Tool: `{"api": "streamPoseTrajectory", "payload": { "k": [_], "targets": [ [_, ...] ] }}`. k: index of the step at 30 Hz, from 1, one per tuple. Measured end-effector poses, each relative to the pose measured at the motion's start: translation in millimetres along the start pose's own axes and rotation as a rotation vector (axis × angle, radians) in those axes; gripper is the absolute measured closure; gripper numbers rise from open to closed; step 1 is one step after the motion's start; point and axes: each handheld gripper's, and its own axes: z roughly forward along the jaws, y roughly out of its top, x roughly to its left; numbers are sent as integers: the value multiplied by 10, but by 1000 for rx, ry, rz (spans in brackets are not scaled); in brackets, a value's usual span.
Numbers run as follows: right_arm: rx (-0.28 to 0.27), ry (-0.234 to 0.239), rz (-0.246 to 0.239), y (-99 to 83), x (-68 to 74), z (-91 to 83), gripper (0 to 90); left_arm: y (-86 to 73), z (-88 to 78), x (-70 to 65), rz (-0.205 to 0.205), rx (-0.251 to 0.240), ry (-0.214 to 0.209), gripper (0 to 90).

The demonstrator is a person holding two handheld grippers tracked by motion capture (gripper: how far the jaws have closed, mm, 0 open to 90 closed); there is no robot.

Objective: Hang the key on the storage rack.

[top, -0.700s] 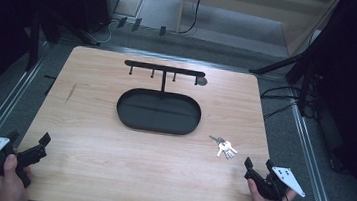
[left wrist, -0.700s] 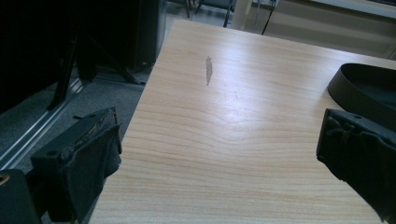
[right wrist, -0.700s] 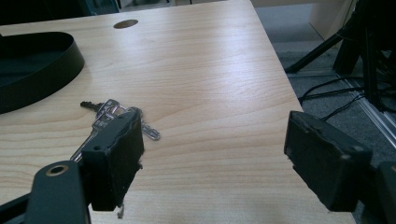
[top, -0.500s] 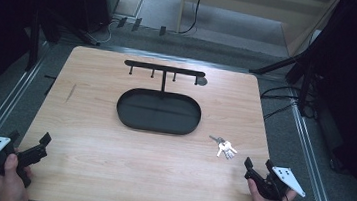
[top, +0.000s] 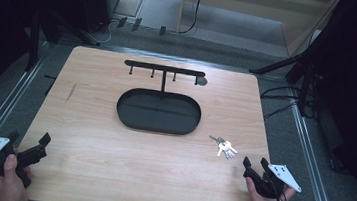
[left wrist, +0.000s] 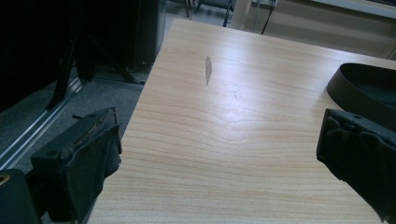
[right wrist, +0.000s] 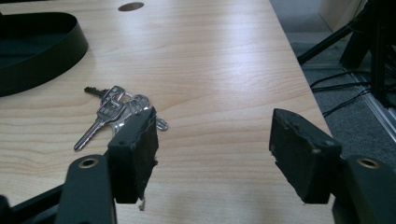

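While idle: two tools [top: 255,165] [top: 25,140], one key bunch [top: 224,147].

We read no text, labels, brands or numbers anywhere; the keys [right wrist: 114,112] at 10 o'clock are too blurred to show markings.

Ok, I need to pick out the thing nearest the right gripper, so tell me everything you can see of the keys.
The keys are a small bunch of silvery metal keys joined on a ring, fanned out, one dark-tipped key pointing toward the tray. They lie flat on the wooden table, apart from the tray, just ahead of the right gripper, whose jaws stand open and touch nothing. Only the table touches them.
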Motion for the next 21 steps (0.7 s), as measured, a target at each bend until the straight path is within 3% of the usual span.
{"api": "streamPoseTrajectory", "payload": {
  "k": [6, 9, 10, 11, 16, 21],
  "targets": [
    [27, 39, 15, 59, 67, 29, 373, 1, 1, -2, 3, 2, 1, 4],
    [60, 83, -49, 152, 174, 57, 377, 2, -1, 8, -5, 1, -2, 4],
    [60, 83, -49, 152, 174, 57, 377, 2, -1, 8, -5, 1, -2, 4],
    [89, 97, -71, 211, 211, 78, 368, 4, 5, 4, -4, 5, -1, 4],
    [163, 79, -121, 376, 310, 137, 339, 6, 11, -10, 10, 12, 6, 4],
    [202, 76, -151, 497, 366, 171, 338, 5, 12, -18, 15, 13, 12, 4]
  ]
}}
